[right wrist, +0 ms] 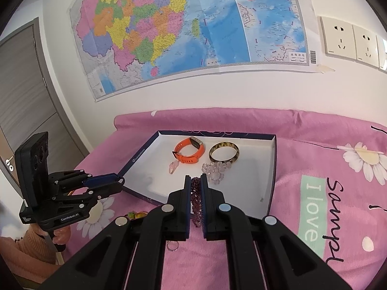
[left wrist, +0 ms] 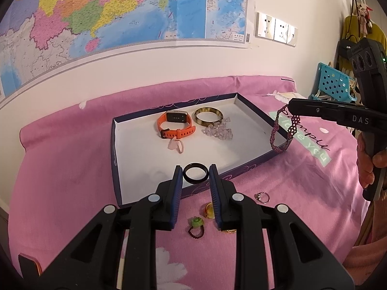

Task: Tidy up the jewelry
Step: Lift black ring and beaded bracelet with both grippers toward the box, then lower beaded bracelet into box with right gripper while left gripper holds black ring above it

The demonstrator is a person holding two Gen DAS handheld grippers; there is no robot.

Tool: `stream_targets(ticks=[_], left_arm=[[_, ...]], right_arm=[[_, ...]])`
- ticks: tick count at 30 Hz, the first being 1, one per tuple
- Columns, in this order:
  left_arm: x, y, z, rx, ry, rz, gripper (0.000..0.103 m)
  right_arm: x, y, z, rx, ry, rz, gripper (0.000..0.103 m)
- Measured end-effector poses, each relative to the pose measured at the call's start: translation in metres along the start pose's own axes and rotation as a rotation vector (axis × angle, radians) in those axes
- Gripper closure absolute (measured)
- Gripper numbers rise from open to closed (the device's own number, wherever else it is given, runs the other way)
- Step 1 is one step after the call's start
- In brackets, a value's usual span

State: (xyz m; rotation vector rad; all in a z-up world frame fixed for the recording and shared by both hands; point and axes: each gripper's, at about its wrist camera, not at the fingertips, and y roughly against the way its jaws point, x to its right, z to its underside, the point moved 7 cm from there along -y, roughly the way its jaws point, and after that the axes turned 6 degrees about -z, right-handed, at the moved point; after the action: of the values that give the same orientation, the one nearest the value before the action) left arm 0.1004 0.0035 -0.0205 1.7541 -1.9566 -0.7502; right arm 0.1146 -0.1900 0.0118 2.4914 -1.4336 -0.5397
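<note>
Black grippers, blue-padded fingers (left wrist: 178, 188), orange sleeve (right wrist: 26, 246).

"I love" on the pink cloth (right wrist: 314, 261); "GenRobot.AI" on the left gripper (right wrist: 106, 181).

One box (left wrist: 116, 145), one watch (left wrist: 175, 125), four rings (left wrist: 195, 172), three bracelets (left wrist: 208, 116).

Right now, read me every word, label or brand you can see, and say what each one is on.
"DAS" – on the right gripper, the rest out of frame.
"GenRobot.AI" – on the left gripper.
"I love" – green patch on the pink sheet.
"I love you" – same patch, left view.
Black cursive beside the patch: unclear.
Map, tray print: too small.
</note>
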Motion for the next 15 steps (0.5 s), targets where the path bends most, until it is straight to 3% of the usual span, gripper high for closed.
stream_targets(ticks=[15], left_arm=[[0.001,-0.011,-0.006,-0.013,0.014,0.013,0.080]], right_arm=[[0.000,-0.013,-0.008,-0.004,0.007,-0.007,0.097]])
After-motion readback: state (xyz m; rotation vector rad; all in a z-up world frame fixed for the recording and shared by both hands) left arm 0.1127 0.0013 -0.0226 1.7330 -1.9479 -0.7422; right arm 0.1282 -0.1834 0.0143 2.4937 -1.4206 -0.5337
